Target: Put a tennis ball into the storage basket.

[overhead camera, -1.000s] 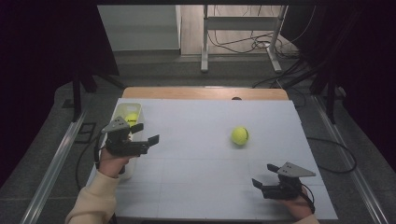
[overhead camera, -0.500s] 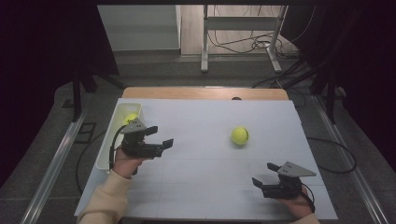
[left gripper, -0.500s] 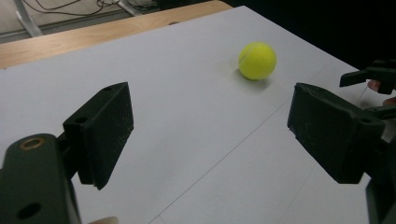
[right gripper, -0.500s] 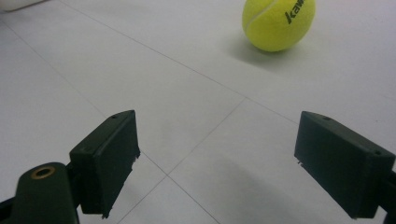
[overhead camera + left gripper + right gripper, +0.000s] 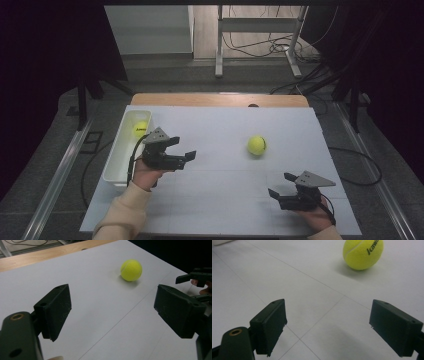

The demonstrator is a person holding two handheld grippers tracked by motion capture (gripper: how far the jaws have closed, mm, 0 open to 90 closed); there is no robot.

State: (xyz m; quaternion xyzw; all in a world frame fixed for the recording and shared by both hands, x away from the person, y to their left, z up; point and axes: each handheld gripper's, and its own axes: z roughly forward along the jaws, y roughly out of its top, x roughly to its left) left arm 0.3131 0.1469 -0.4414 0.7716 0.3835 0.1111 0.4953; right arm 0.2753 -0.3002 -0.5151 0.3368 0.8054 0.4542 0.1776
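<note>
Left tongs (image 5: pixel 180 148) now nearer "Kawa…"-lettered tennis ball (image 5: pixel 363 253), spread empty; right tongs (image 5: pixel 282 184) likewise spread.

A tennis ball (image 5: pixel 256 145) lies on the white table (image 5: pixel 225 200) between the left gripper (image 5: pixel 184 150) and right gripper (image 5: pixel 280 184), apart from both. Both grippers' jaws stand apart, empty. Another ball (image 5: pixel 140 129) sits in the white tray (image 5: pixel 116 160).

Black lettering "Kawa", cut off by the frame edge, on the yellow tennis ball (image 5: pixel 363 253)

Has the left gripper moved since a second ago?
Yes. The left gripper has left the white bin and come out over the table, toward the tennis ball, its jaws open and empty.
</note>
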